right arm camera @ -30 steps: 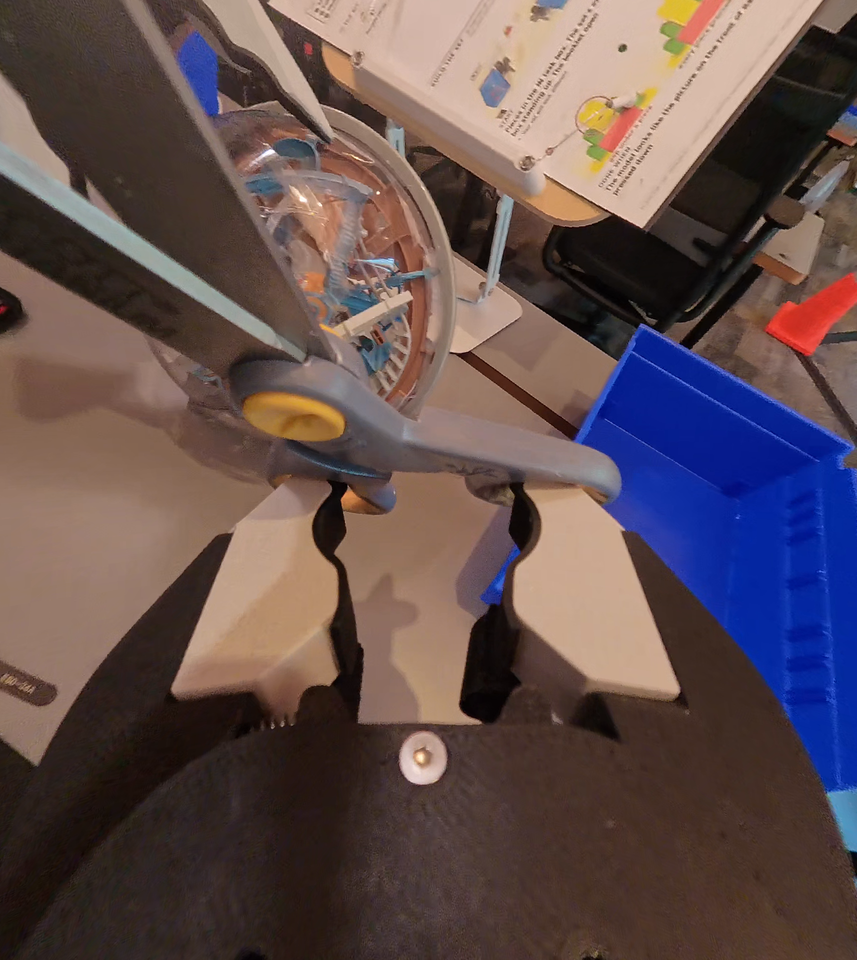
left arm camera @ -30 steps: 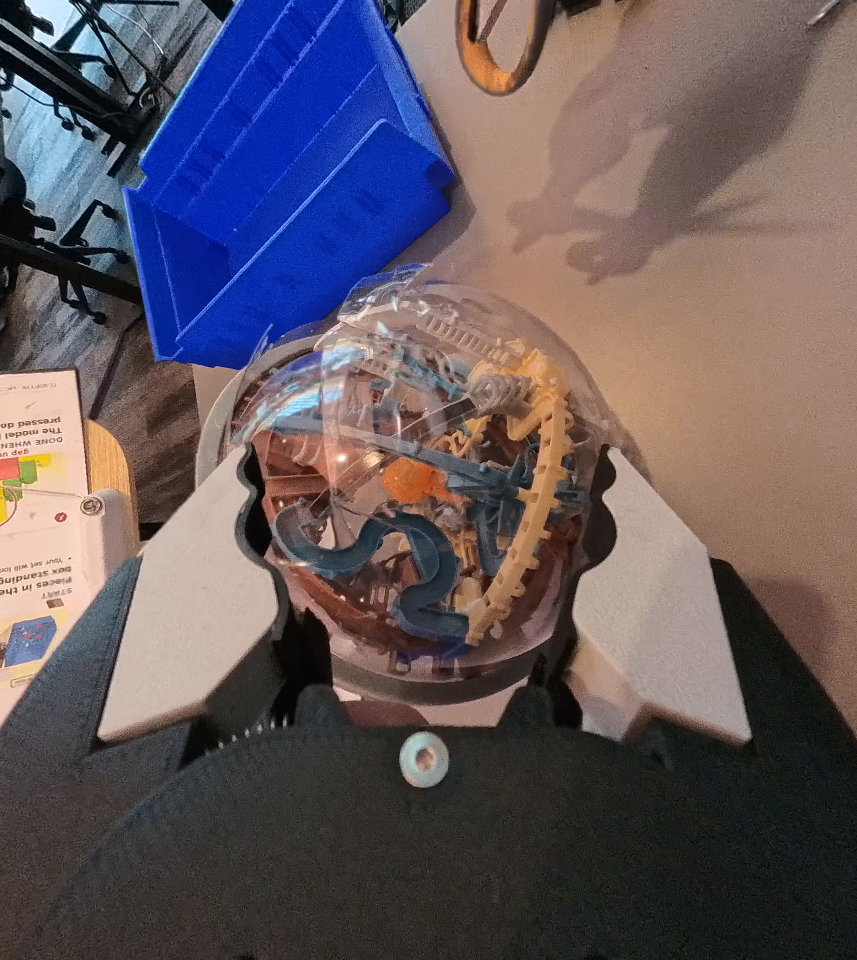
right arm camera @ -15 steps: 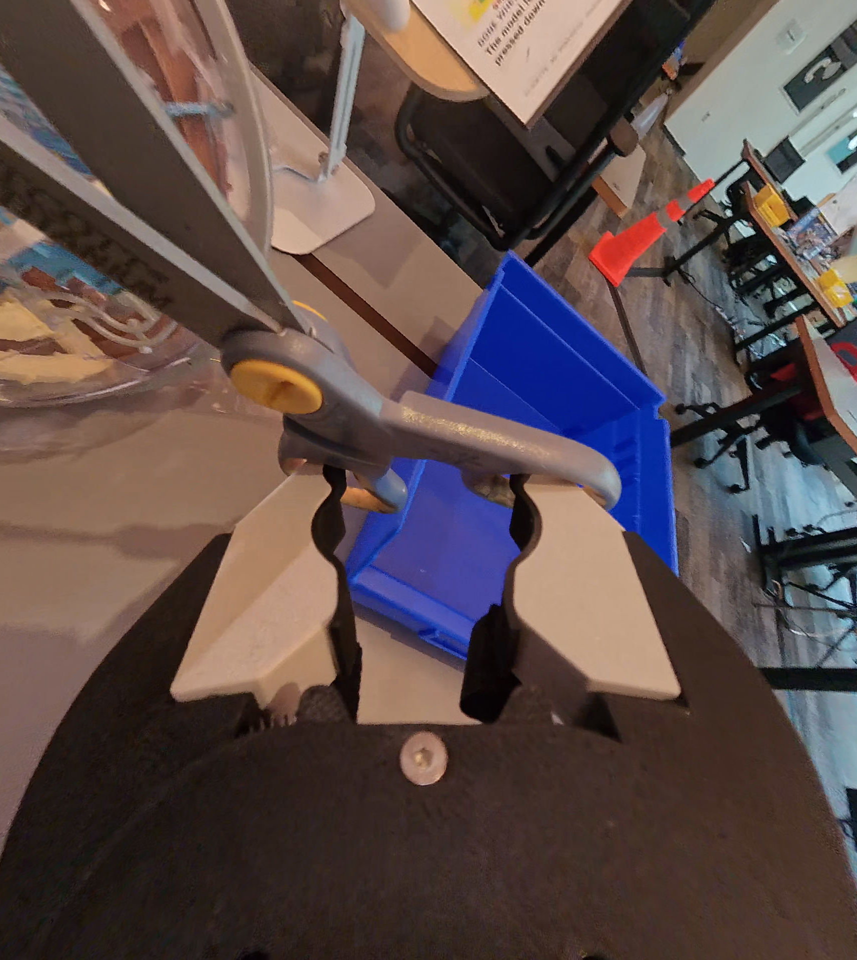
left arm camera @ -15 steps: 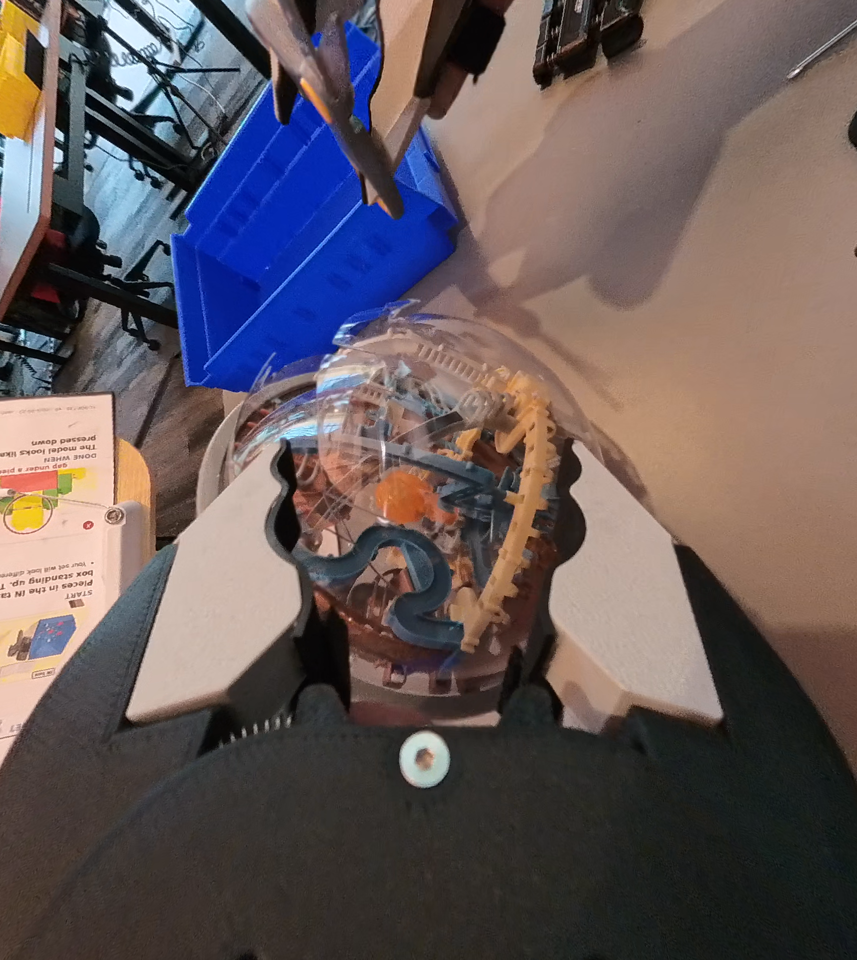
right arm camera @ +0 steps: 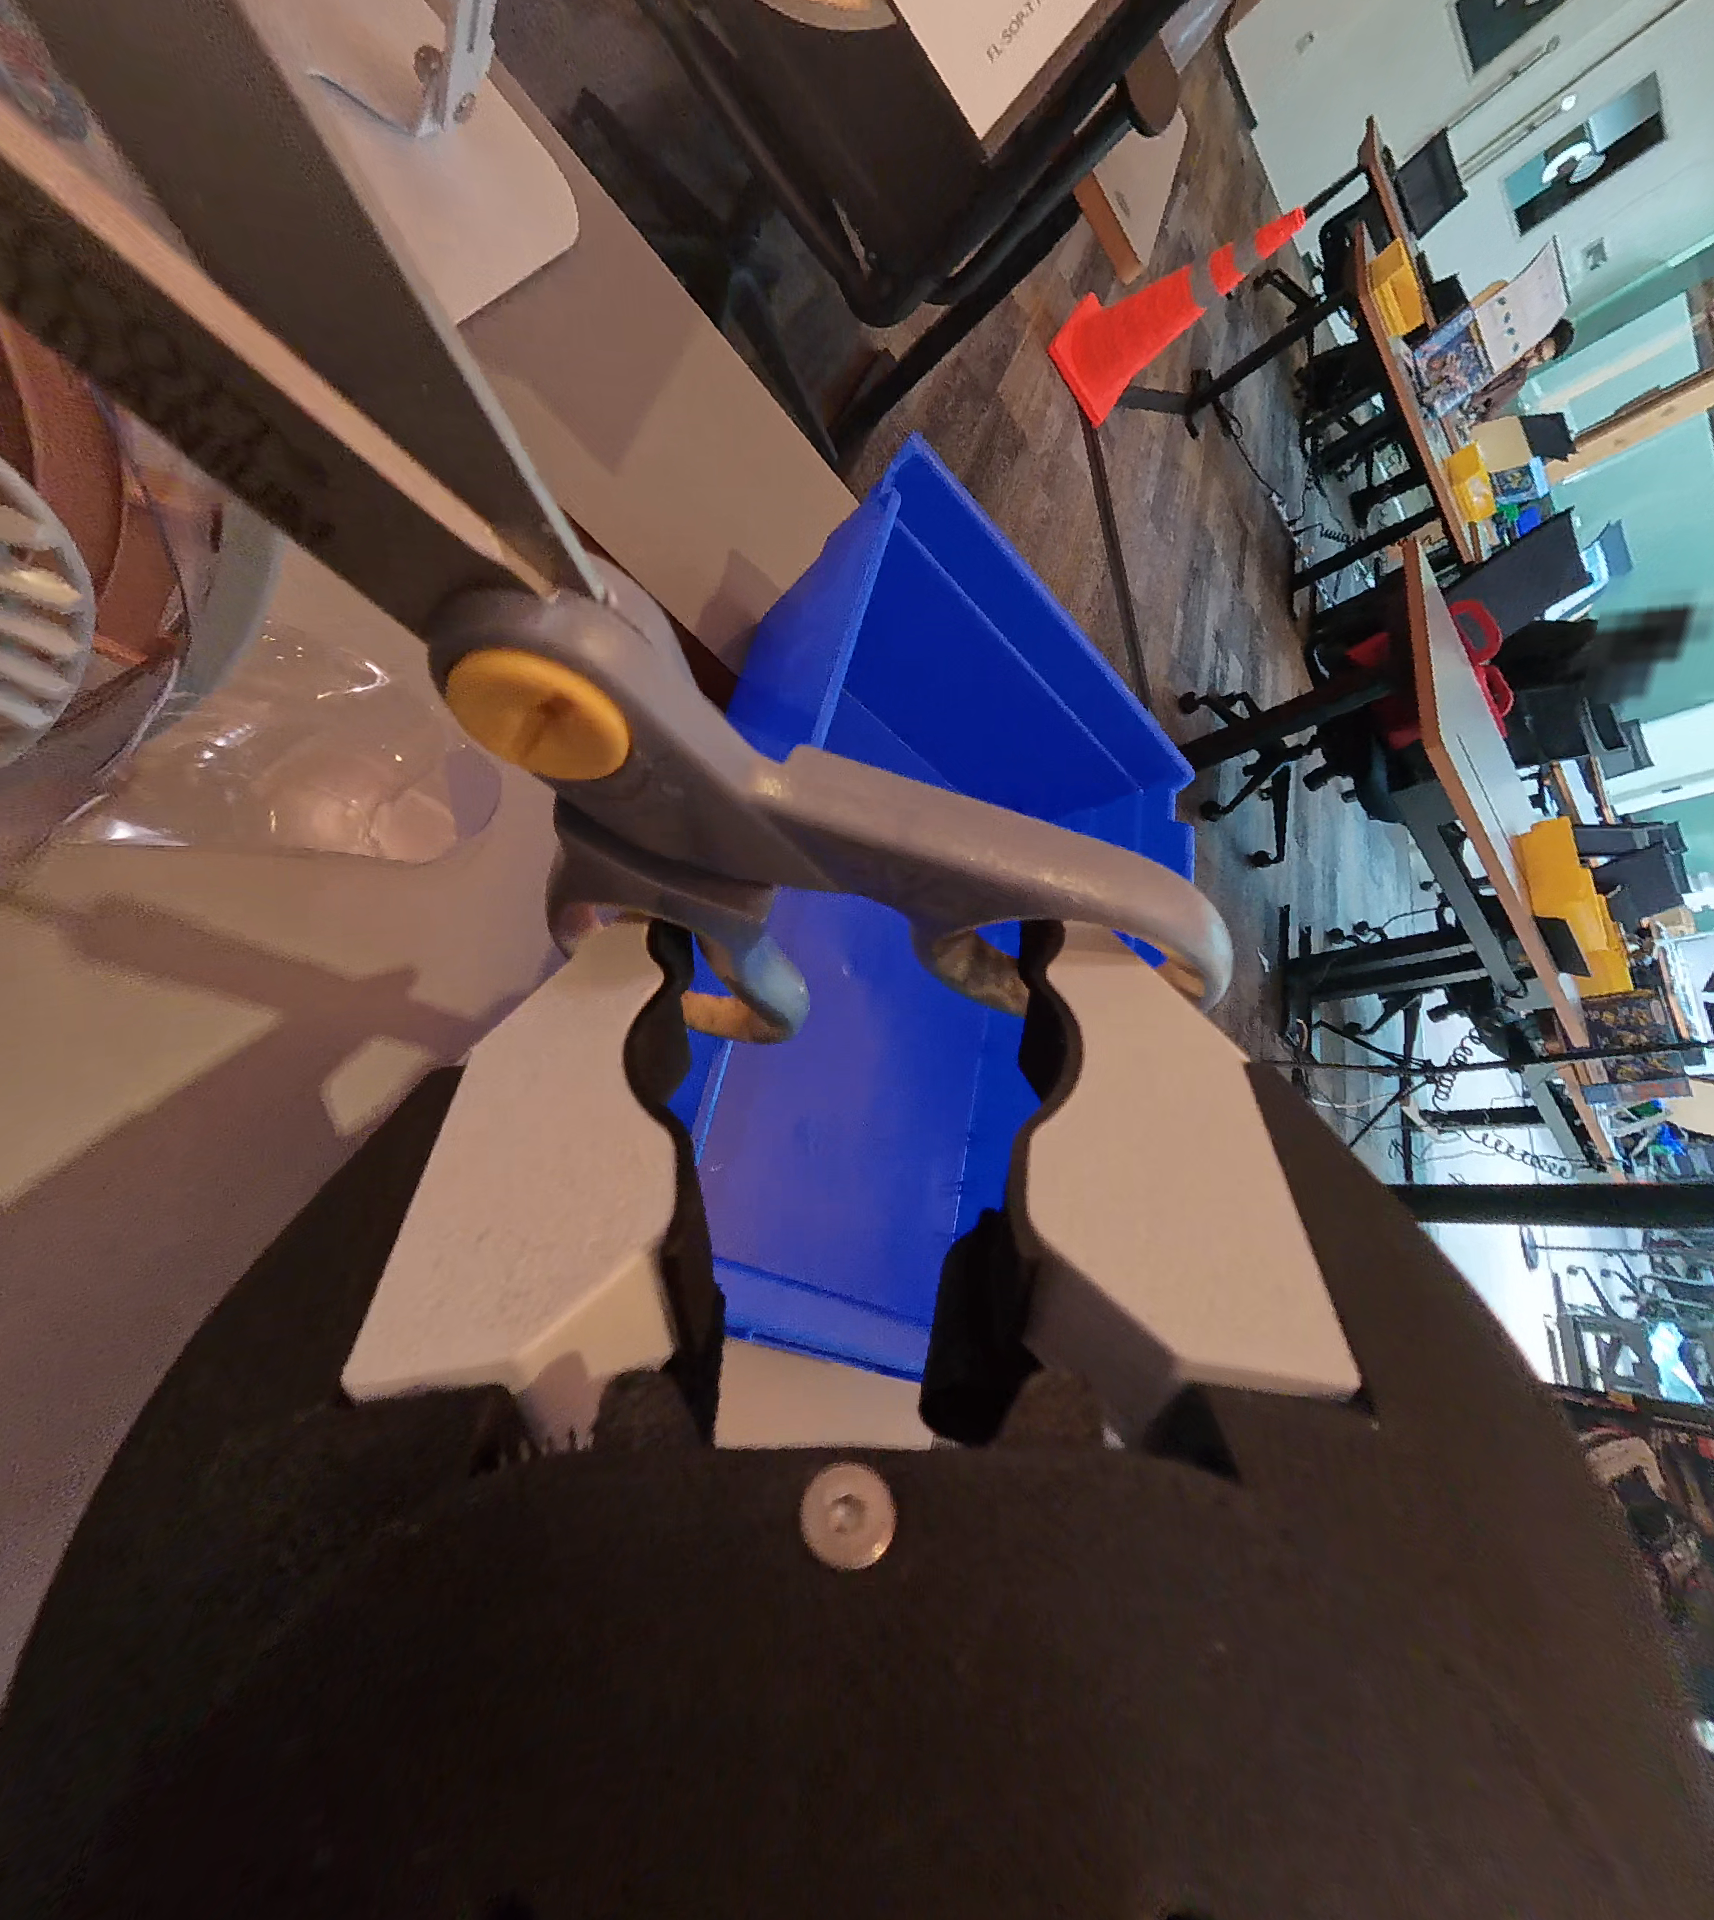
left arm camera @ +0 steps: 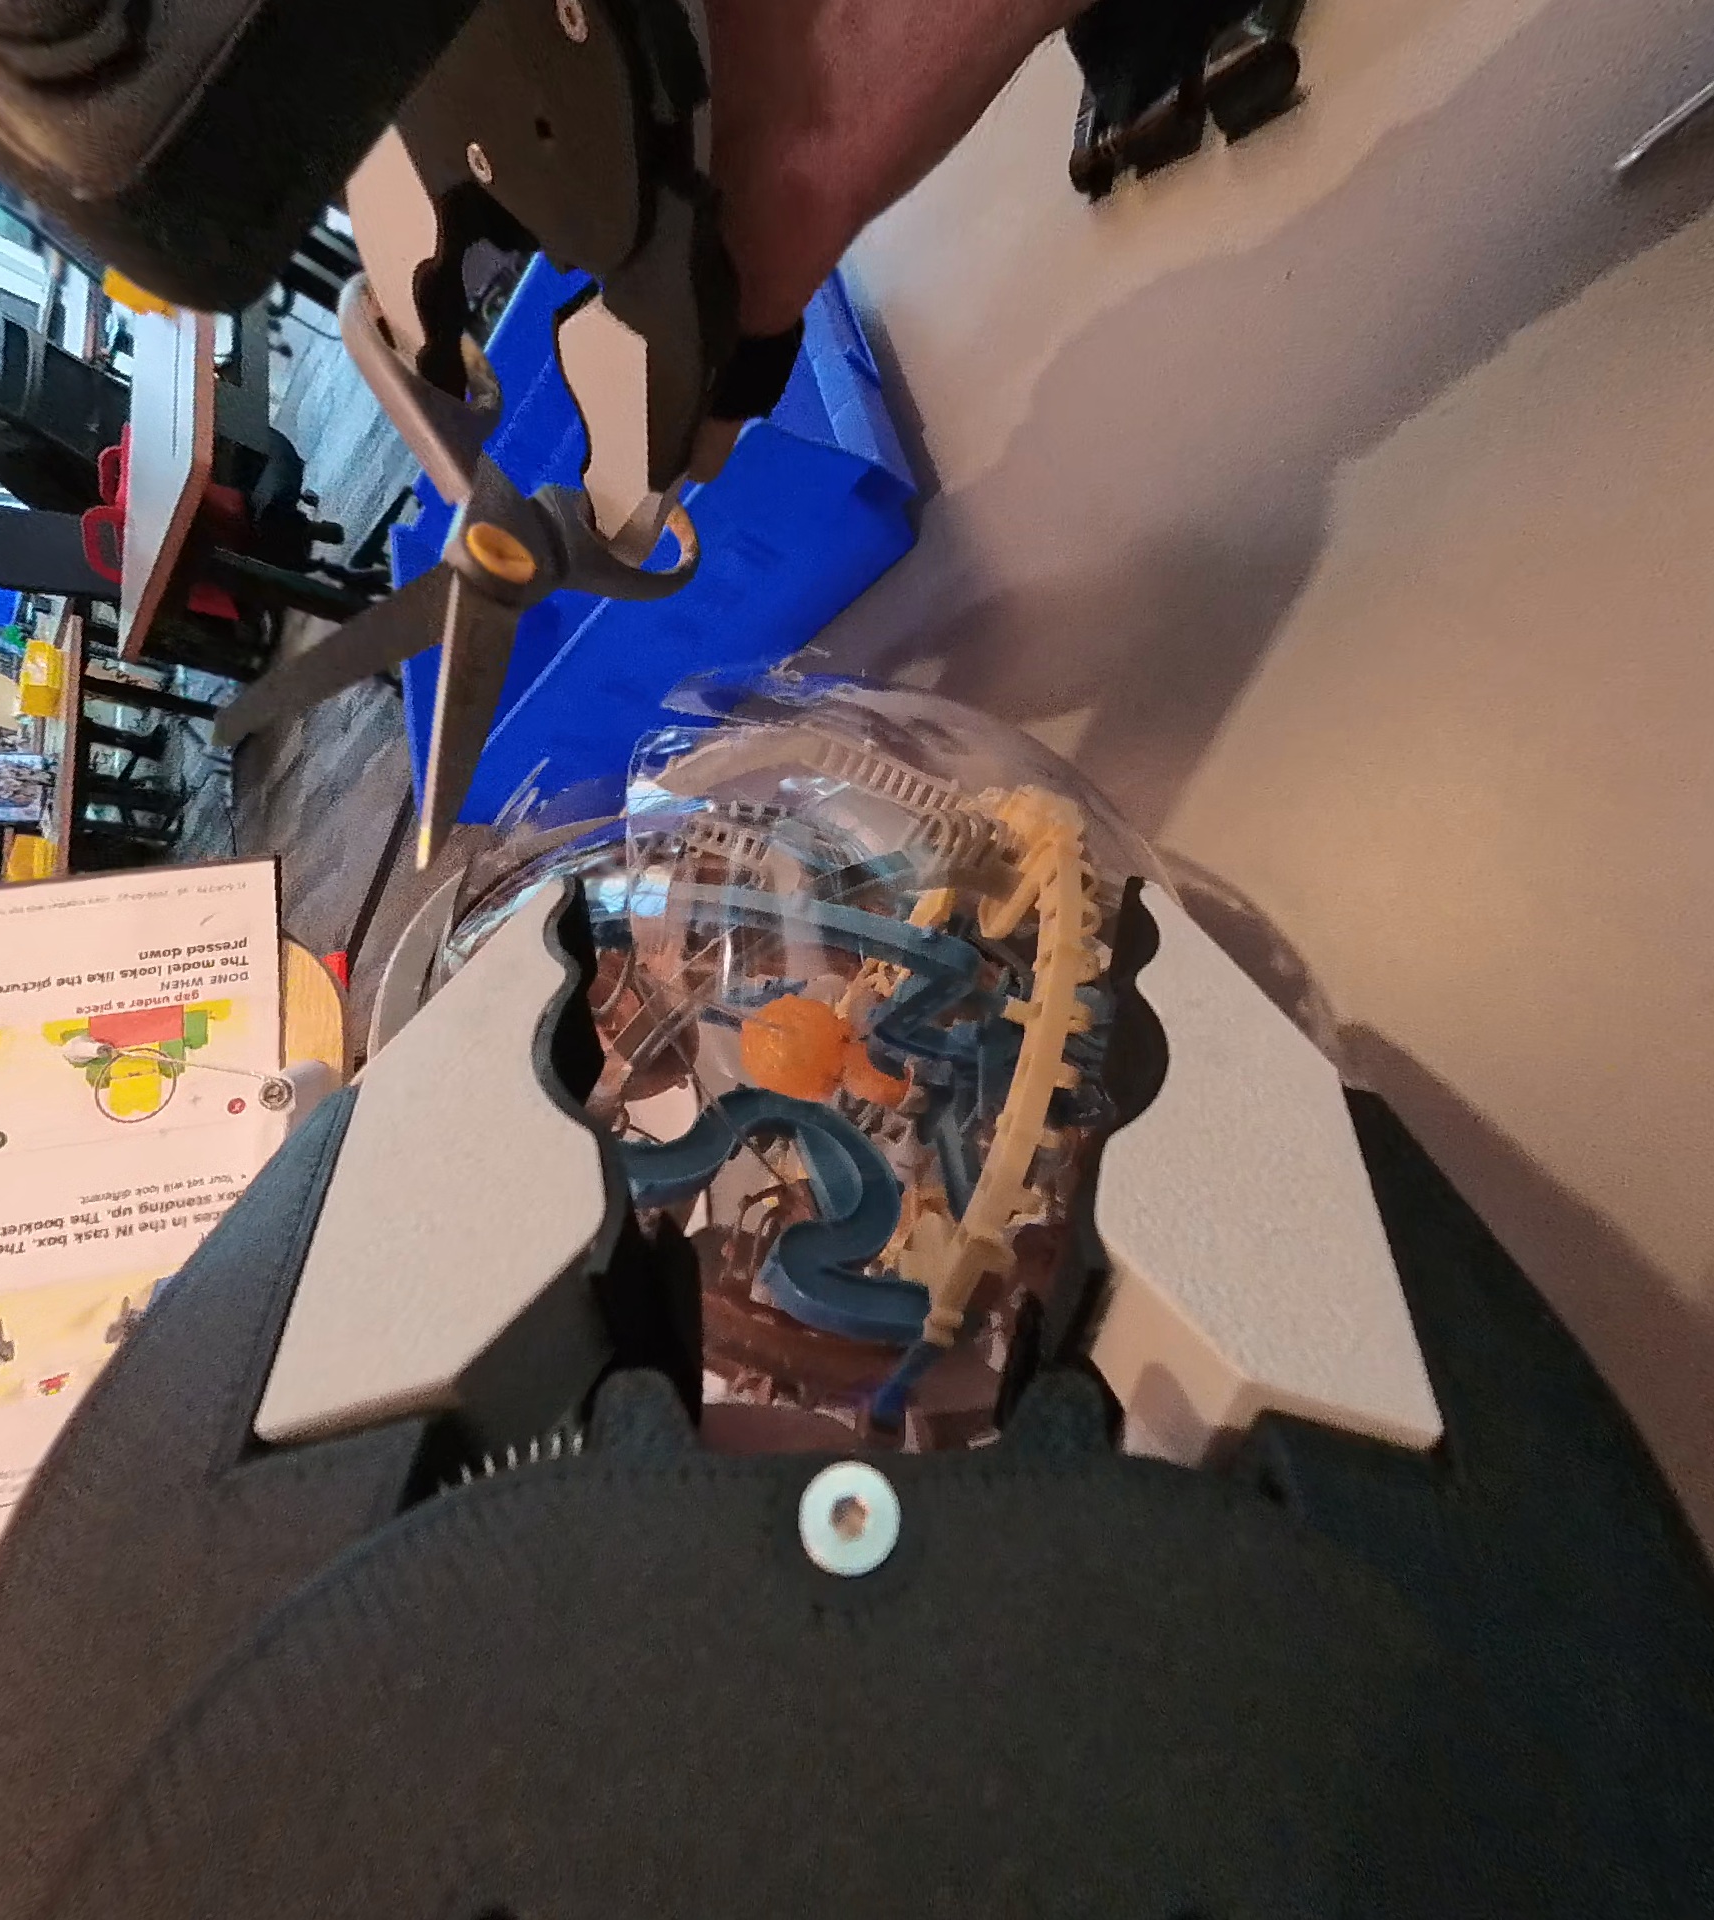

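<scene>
So the clear maze ball (left arm camera: 863, 1049) is packed with stuff: blue tracks, a cream ladder arc, brown bits and an orange piece in the middle, all sealed inside the shell. It sits on the beige table (left arm camera: 1455, 727), and the left gripper (left arm camera: 848, 1039) has its jaws squeezed onto the ball's two sides.

Left of it there's an instruction sheet (left arm camera: 74, 1101) on a stand. Behind the ball is a blue bin (left arm camera: 728, 582) tipped on its side, and nothing shows inside it.

The scissors (left arm camera: 479, 623) hang above the bin's edge, blades spread apart in a V, tips aimed down toward the ball's left rim, one tip just beside it. Can't tell if it touches.

The right gripper (right arm camera: 848, 977) has its fingers (right arm camera: 541, 1174) spread inside the grey handle loops, so it's gripping the scissors from the inside, handles toward it, long axis running away up-left. Off right is an orange cone (right arm camera: 1165, 312) on the floor.
</scene>
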`<state>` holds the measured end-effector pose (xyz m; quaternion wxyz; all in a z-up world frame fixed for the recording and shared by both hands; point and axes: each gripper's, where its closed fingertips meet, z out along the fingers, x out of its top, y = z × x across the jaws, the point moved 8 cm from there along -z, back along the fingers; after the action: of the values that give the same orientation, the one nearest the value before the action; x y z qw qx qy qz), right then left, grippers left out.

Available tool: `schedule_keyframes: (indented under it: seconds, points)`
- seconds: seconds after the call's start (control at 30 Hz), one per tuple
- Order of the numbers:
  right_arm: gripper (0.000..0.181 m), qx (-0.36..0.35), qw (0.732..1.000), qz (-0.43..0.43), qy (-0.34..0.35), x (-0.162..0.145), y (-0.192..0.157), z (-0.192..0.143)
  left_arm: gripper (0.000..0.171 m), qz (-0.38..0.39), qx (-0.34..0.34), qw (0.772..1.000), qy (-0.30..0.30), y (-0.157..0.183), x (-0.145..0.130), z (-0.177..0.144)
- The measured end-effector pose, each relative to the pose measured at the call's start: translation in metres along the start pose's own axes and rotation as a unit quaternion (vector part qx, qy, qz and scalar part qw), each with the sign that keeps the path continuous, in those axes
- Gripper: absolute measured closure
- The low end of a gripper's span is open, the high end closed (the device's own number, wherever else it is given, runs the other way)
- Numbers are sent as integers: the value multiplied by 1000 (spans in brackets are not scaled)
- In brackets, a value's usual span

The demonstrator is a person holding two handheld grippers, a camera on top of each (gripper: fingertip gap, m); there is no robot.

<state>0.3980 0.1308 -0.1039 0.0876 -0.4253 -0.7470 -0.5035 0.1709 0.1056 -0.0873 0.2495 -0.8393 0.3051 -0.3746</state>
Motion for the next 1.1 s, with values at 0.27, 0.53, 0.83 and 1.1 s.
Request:
schedule_keyframes:
  seconds: [0.27, 0.53, 0.83, 1.1]
  points:
    - [120, -43, 998, -40, -14, -1, 8, 8, 73, 14, 7, 1000, -26, 2, 11, 9]
    - [126, -95, 989, -96, 62, 6, 15, -4, 68, 15, 17, 999, -32, 3, 5, 9]
    - [125, -135, 979, -108, 108, 3, 27, -15, 64, 18, 25, 999, -33, 1, 1, 15]
    - [125, -160, 973, -129, 109, -8, 33, -28, 62, 10, 25, 999, -26, -3, -1, 19]
